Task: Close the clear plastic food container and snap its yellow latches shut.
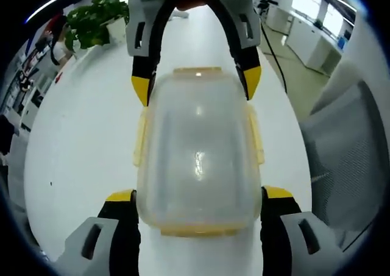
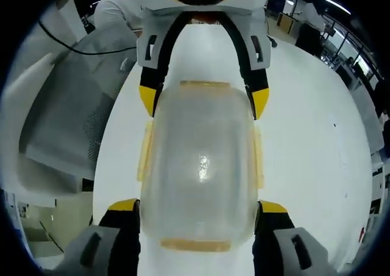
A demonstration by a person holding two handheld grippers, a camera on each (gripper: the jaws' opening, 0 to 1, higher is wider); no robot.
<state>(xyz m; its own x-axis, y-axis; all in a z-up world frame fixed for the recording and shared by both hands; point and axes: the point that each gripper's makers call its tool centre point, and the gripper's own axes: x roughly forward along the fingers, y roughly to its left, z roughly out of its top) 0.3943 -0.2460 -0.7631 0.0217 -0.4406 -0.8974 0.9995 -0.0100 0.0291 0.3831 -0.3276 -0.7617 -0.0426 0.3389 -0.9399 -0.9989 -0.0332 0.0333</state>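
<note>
The clear plastic food container (image 1: 198, 148) lies on the white table with its lid on top. Its pale yellow latches (image 1: 256, 136) stand out along both long sides and at both ends. My left gripper (image 1: 198, 194) is open, its yellow-tipped jaws spread wide on either side of the container's near end. From the far side, my right gripper (image 1: 195, 84) straddles the opposite end in the same way. In the right gripper view the container (image 2: 200, 166) sits between the right gripper (image 2: 198, 205) below and the left gripper (image 2: 203, 99) above. I cannot tell if any jaw presses the walls.
The long white table (image 1: 79, 142) runs away under the container. A potted green plant (image 1: 91, 20) stands at its far left corner. A grey mesh office chair (image 1: 347, 160) is beside the table, also seen as the chair (image 2: 67, 117). Office desks and a person's white sleeve (image 2: 116, 8) lie beyond.
</note>
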